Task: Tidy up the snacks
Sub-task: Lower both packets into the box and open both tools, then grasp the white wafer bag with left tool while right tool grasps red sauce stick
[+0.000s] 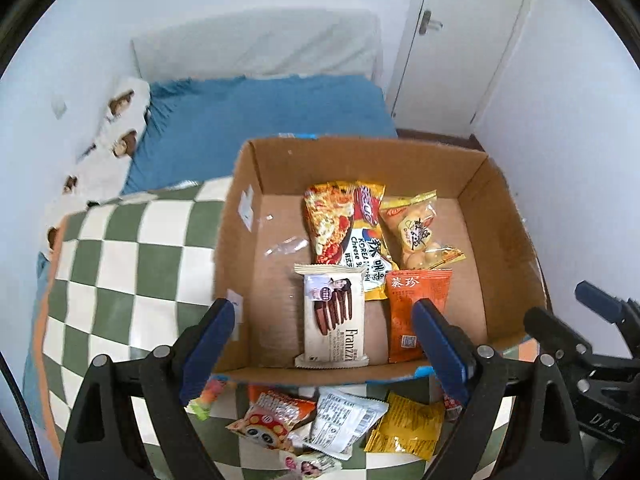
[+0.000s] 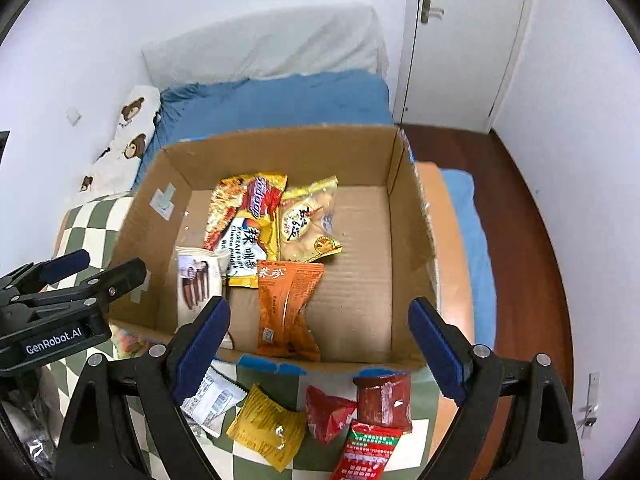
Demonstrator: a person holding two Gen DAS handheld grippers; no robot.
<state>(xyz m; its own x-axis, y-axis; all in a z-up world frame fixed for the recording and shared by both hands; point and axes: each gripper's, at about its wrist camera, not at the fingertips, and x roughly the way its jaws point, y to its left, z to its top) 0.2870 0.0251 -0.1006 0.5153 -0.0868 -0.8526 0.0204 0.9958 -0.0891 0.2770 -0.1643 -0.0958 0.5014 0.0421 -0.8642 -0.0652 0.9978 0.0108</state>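
A cardboard box [image 1: 504, 240] [image 2: 408, 240] stands on a checkered cloth [image 1: 120, 256]. Inside lie a white Franzzi wafer pack [image 1: 334, 320] [image 2: 196, 280], an orange pack [image 1: 408, 304] [image 2: 286, 308], a Korea cheese noodle pack [image 1: 362, 240] [image 2: 246, 236] and a yellow bun bag [image 1: 420, 232] [image 2: 308, 220]. My left gripper [image 1: 324, 344] hangs open above the box's near wall with nothing between its blue pads. My right gripper [image 2: 320, 344] is open too, also holding nothing. In front of the box lie loose snacks: a yellow pack [image 1: 404, 428] [image 2: 266, 428], a white pack [image 1: 344, 420] [image 2: 212, 400], red packs [image 2: 360, 420].
A bed with a blue sheet [image 1: 260, 120] [image 2: 280, 104] lies behind the box. A bear-print pillow [image 2: 128, 136] rests at the left wall. A white door [image 2: 460, 40] and dark wood floor [image 2: 520, 200] are on the right. Each gripper shows in the other's view [image 1: 592, 340] [image 2: 60, 300].
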